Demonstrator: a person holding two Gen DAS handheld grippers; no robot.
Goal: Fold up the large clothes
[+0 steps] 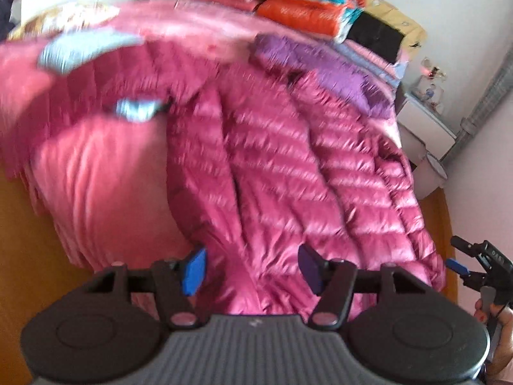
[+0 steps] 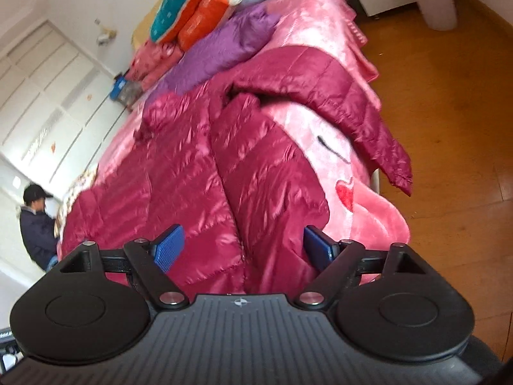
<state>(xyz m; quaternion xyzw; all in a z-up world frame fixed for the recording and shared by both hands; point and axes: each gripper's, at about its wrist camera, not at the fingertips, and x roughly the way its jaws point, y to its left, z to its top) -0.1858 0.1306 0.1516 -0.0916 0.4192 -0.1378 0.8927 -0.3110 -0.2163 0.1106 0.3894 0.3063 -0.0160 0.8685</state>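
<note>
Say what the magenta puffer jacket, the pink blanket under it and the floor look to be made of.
Magenta puffer jacket: likely thin nylon or polyester shell with padded fill; it is glossy, with quilted channels and sharp highlights.
Pink blanket: seemingly plush fleece; soft sheen, fuzzy surface, printed heart.
Floor: wood or wood-look laminate; orange-brown, smooth, with faint plank seams.

Hardly any lettering can be read from here. The black body of the right gripper (image 1: 461, 268), seen at the edge of the left wrist view, bears small pale letters that look like "DAS" and perhaps one more sign, too small to tell. A small round emblem with no letters sits on the ribbed grey housing (image 2: 239, 302) in the right wrist view. The pink blanket (image 2: 362, 199) carries a red heart, no words.
</note>
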